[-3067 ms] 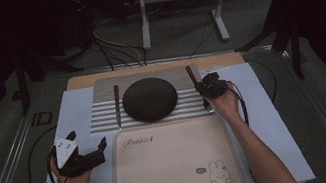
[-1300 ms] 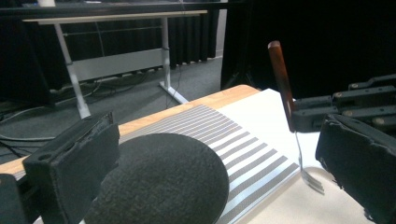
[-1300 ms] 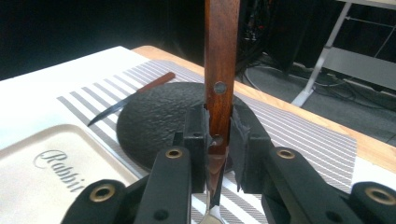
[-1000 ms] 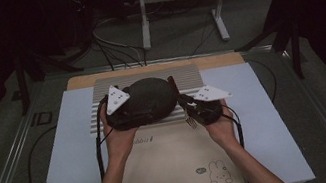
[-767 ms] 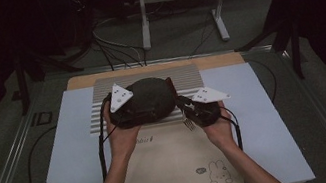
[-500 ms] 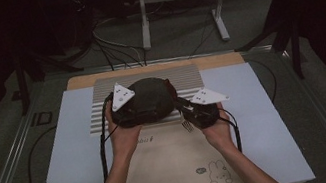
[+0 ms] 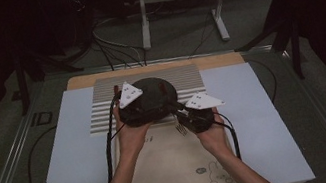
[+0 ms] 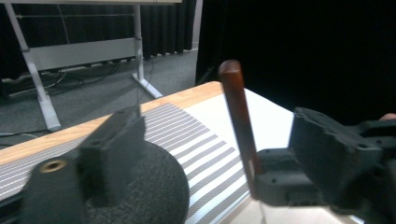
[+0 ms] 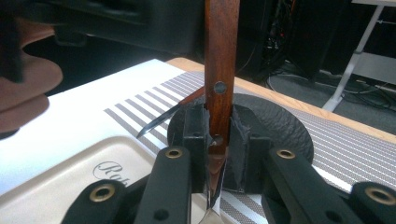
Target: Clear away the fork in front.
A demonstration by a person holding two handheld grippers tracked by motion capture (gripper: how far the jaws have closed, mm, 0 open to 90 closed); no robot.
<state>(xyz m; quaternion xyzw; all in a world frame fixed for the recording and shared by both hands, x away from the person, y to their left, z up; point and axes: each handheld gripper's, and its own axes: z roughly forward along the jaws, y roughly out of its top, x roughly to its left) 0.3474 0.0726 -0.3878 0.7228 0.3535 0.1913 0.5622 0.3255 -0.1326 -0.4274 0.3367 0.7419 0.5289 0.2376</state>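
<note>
Wooden fork handle (image 9: pixel 220 70) is pinched tight in the right tongs (image 9: pixel 217 154). Left tongs (image 7: pixel 141 106) have just been closing partway, nothing gripped, over the dark round plate (image 7: pixel 161 92).

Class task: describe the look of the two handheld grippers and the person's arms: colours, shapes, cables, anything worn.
Both the left gripper and the right gripper are black, blocky tools, each topped by a pale grey three-cornered plate. Brass-coloured screw bushings dot the jaw arms in the gripper views. A black cable trails from each gripper back along the forearm. The forearms are bare: no sleeves, gloves or watch are visible.
</note>
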